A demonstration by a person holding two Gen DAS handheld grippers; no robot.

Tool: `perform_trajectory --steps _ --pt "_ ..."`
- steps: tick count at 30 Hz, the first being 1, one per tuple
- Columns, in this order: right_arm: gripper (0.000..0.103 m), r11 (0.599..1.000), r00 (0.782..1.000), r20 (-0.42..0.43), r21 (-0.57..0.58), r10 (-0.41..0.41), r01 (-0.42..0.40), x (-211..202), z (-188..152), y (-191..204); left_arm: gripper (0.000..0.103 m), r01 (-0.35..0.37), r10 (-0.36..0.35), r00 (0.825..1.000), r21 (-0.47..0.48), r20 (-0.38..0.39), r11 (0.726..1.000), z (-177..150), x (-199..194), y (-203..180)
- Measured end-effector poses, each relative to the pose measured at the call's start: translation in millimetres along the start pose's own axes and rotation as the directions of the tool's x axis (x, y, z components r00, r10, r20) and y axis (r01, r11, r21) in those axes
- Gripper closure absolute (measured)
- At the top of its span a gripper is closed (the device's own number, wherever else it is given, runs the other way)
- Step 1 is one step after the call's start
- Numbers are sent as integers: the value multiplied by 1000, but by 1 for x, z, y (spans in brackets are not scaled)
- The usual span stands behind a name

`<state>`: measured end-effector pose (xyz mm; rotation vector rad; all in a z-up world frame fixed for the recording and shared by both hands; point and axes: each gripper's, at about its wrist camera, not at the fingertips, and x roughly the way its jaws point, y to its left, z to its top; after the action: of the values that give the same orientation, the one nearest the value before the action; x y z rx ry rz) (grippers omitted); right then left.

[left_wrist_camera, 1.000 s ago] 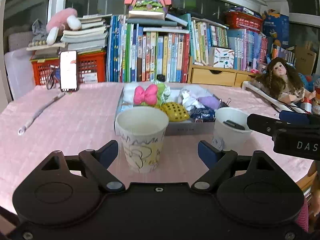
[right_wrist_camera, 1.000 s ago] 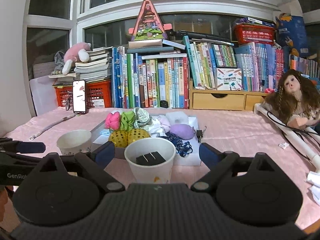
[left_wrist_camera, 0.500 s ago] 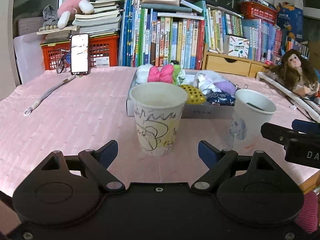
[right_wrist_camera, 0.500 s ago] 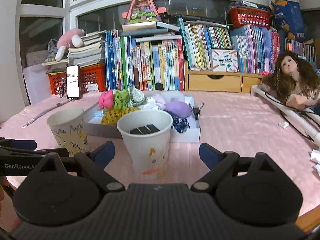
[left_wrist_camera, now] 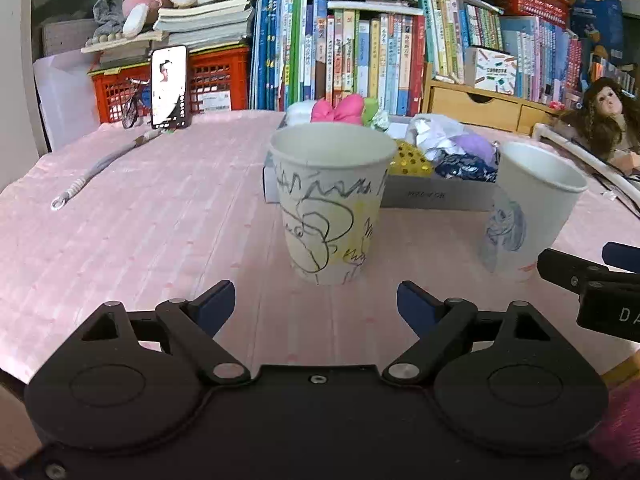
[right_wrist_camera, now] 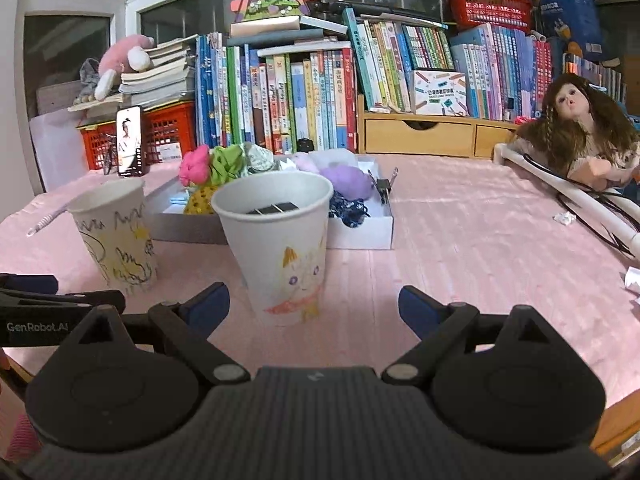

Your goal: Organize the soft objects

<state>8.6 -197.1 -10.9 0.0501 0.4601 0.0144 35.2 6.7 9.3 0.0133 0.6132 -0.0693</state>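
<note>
Paper cups now loom nearer as the left tool [left_wrist_camera: 316, 300] and right tool [right_wrist_camera: 314, 304] sink, both wide and empty, toward the scribbled cup [left_wrist_camera: 330, 204] and clip-holding cup [right_wrist_camera: 280, 252] before the box of soft toys [right_wrist_camera: 360, 228].

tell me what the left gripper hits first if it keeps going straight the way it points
Most likely the scribbled white paper cup standing right ahead of the open left gripper, centred between its jaws; depth is uncertain.
</note>
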Motion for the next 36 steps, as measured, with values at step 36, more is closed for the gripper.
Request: perform_trajectory --steps 36 --pt "0 999 998 -56 -37 -35 33 26 -21 12 0 -9 10 1000 29 -23 1000 -6 24 2"
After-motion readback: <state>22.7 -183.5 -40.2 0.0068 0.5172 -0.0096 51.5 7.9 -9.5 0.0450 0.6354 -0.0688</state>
